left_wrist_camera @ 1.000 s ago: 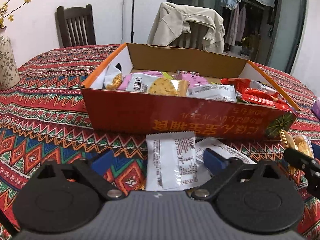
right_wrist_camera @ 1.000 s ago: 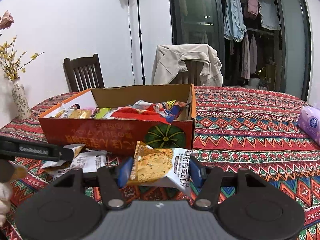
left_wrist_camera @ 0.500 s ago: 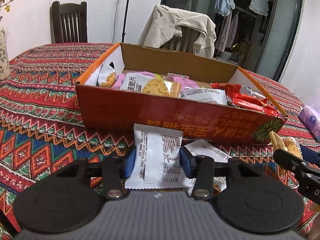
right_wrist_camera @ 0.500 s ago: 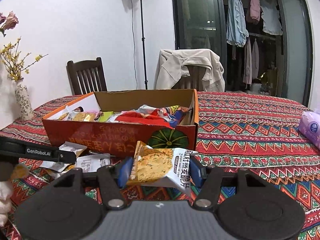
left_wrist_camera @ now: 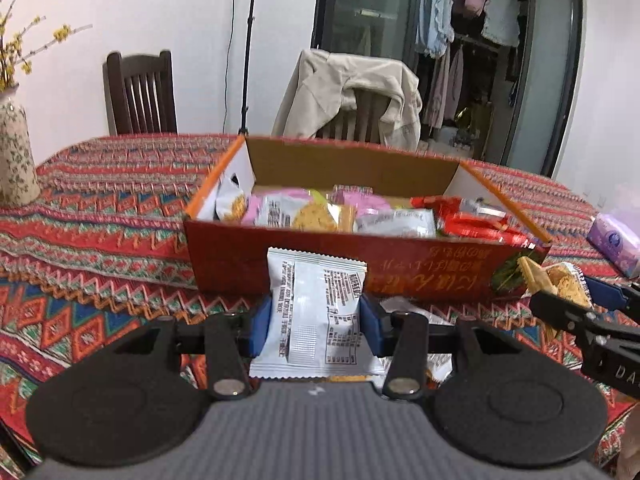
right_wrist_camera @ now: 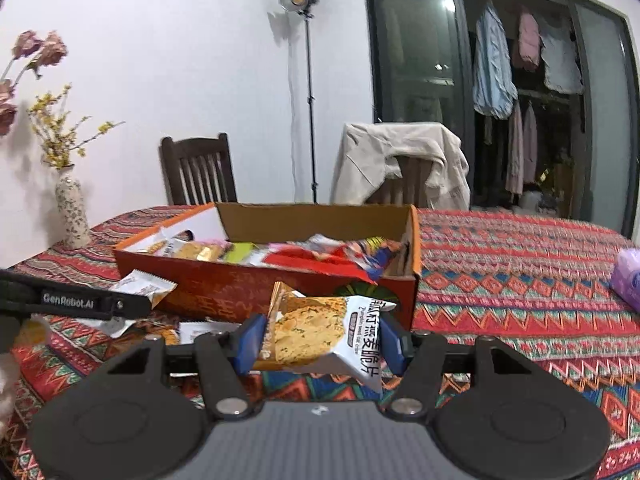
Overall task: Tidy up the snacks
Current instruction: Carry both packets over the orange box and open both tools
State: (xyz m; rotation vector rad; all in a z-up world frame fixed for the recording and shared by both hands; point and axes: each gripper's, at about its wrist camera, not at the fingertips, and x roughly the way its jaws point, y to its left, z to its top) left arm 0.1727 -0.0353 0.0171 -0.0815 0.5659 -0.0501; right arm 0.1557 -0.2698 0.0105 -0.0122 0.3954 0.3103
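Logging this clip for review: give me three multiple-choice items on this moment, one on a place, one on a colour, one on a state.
1. Where does the beige jacket hang?
A. over a chair back
B. on the lamp stand
C. inside the box

2. What colour is the outside of the snack box?
A. green
B. red
C. white

3. What is the left gripper doing?
A. open over bare cloth
B. gripping the vase
C. clamping a white packet

Key: 1 A, it drapes the chair behind the table; 2 B, its front wall is red; 3 C, the blue pads press the packet's sides.
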